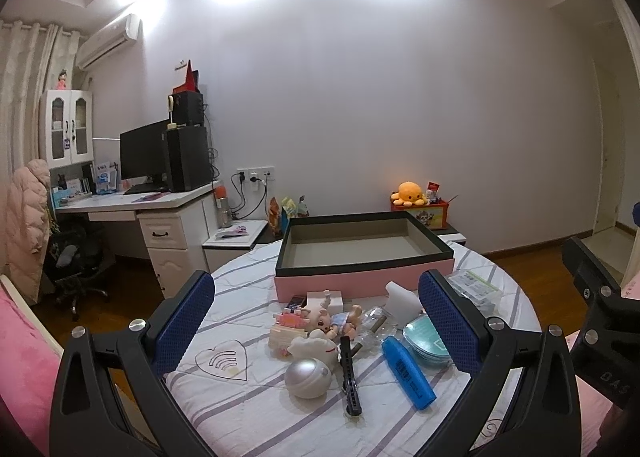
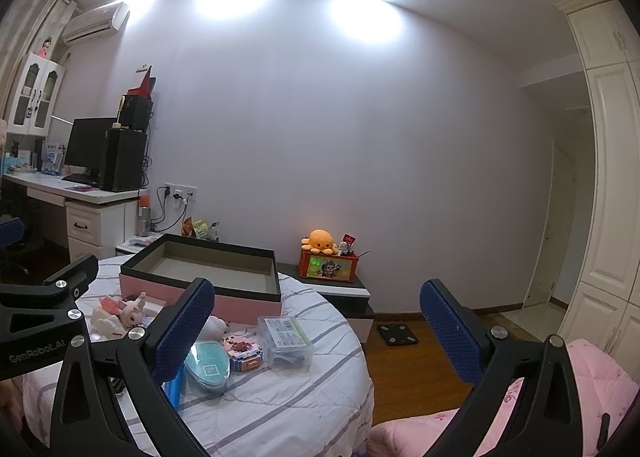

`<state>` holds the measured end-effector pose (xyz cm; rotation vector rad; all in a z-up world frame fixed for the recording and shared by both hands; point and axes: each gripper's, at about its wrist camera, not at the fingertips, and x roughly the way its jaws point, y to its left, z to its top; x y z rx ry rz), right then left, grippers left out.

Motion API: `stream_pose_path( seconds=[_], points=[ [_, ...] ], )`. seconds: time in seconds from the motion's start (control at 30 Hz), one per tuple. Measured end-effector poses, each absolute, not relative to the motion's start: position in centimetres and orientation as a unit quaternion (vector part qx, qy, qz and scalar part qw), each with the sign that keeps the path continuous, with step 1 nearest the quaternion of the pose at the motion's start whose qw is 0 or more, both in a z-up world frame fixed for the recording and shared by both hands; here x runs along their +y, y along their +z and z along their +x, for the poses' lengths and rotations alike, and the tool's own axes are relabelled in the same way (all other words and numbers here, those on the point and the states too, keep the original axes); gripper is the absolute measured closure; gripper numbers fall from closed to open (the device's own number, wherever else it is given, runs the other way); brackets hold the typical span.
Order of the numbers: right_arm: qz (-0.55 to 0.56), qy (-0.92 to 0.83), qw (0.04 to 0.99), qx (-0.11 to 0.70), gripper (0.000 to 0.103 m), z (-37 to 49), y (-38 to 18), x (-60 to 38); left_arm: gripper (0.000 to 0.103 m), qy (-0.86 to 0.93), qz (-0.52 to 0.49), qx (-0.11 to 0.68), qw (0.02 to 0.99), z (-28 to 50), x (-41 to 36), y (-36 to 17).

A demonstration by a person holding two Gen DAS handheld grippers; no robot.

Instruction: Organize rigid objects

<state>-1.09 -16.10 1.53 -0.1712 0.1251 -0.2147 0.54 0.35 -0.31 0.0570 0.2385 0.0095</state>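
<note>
A pink box with a black rim (image 1: pixel 360 281) stands open and empty at the back of the round table (image 1: pixel 248 409); it also shows in the right wrist view (image 2: pixel 224 299). In front of it lie a silver ball (image 1: pixel 308 379), a black clip (image 1: pixel 350 377), a blue highlighter (image 1: pixel 408 373), a small doll (image 1: pixel 332 321), a teal oval case (image 1: pixel 426 341) and a clear plastic box (image 2: pixel 286 341). My left gripper (image 1: pixel 316 321) is open above these items. My right gripper (image 2: pixel 316 333) is open at the table's right edge, holding nothing.
A white desk with monitor and speakers (image 1: pixel 160 161) stands at the left. A low side table bears an orange plush and a red box (image 2: pixel 328 261). A black scale (image 2: pixel 396 335) lies on the wooden floor. Pink bedding (image 2: pixel 560 389) lies at the right.
</note>
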Motion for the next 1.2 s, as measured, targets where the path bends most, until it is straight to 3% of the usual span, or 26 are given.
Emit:
stream_pose_path(
  seconds=[1.2],
  points=[
    [-0.083,-0.101,0.989,0.070,0.000,-0.54,1.39,-16.36,0.000,0.012,0.033,0.123,0.992,1.40,0.34,-0.40]
  ],
)
